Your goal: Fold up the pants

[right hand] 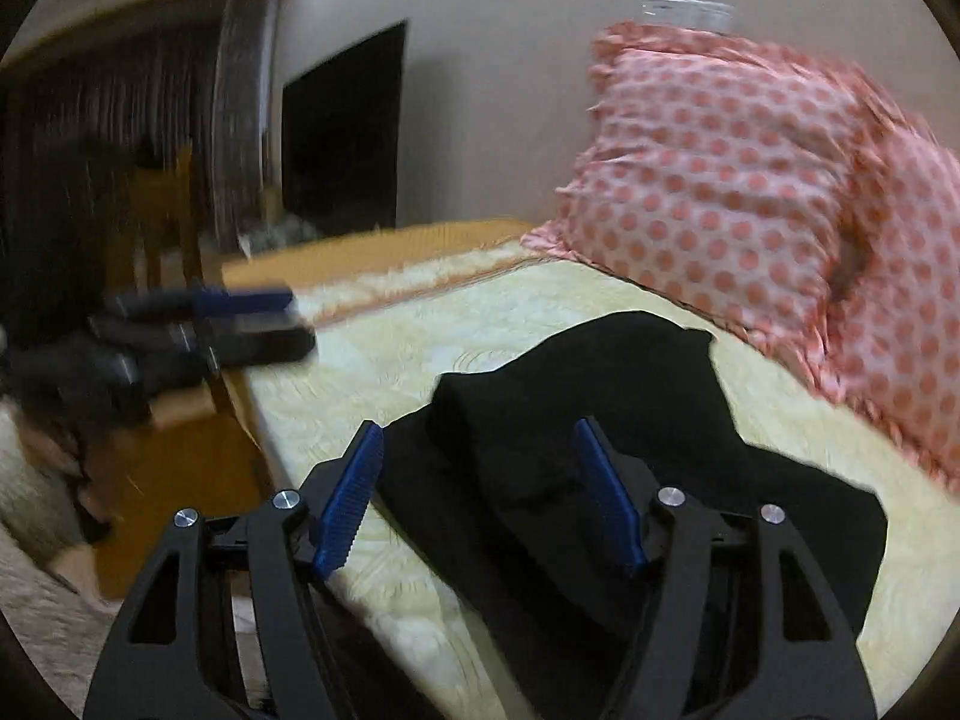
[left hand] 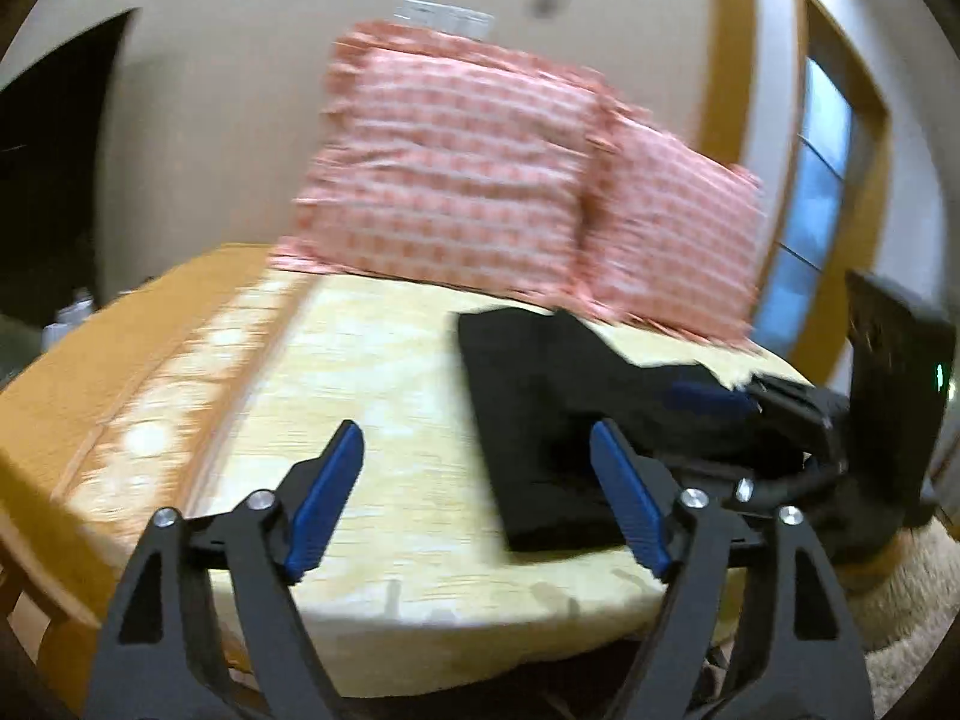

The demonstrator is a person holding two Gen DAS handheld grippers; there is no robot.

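Quilted cream bedspread [right hand: 540, 312] bears soft, folded black pants [right hand: 600, 396].

The left gripper [left hand: 477, 501] is built of matte black plastic: two pairs of flat, tapering link arms with long triangular cut-outs, each link pinned at its top by a round silver screw [left hand: 260, 500]. Its two fingers carry ribbed royal-blue pads [left hand: 324, 501] on their inner faces, long and narrow with fine cross ridges. The right gripper [right hand: 480, 498] has the same make: black slotted links, silver screw heads [right hand: 285, 500], and blue ridged pads [right hand: 351, 501]. Seen from the left camera, its black body shows a small green light [left hand: 939, 373].
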